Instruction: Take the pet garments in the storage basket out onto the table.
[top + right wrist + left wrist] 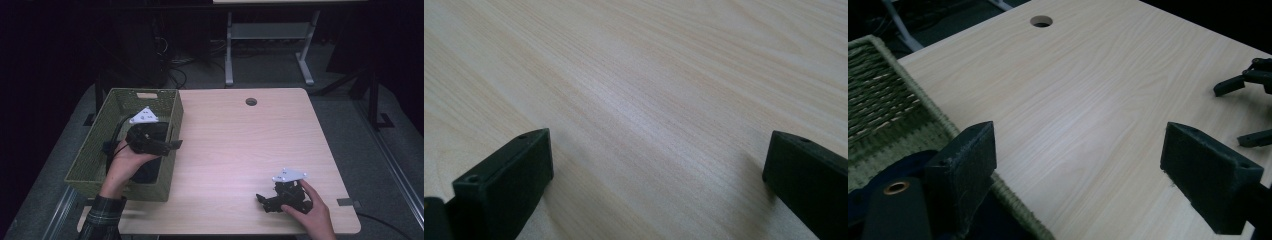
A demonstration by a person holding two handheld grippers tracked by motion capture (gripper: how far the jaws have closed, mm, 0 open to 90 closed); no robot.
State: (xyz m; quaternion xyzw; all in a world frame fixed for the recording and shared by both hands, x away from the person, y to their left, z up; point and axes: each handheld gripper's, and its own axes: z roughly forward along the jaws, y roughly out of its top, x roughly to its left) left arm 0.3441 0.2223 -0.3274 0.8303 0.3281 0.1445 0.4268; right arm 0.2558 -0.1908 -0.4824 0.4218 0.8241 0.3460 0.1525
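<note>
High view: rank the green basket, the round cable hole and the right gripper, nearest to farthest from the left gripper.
1. green basket: the left gripper sits over its right rim, table's left side.
2. round cable hole: up and to the right, near the far edge.
3. right gripper: near-right corner, low on the table.

Green woven basket (pixel 95 150) with a dark cloth (pixel 147 170) inside, on the left edge of the table (pixel 240 145).

The basket is rectangular, olive green, with a cut-out handle slot in its far wall; it sits upright at the table's left side and hangs partly over the edge. Dark navy cloth lies in its near right part, close under the left gripper (pixel 172 145), whose jaws stand apart, empty, over the basket's right rim (pixel 948 125). In the left gripper view the cloth (pixel 878 172) shows beside the rim.
</note>
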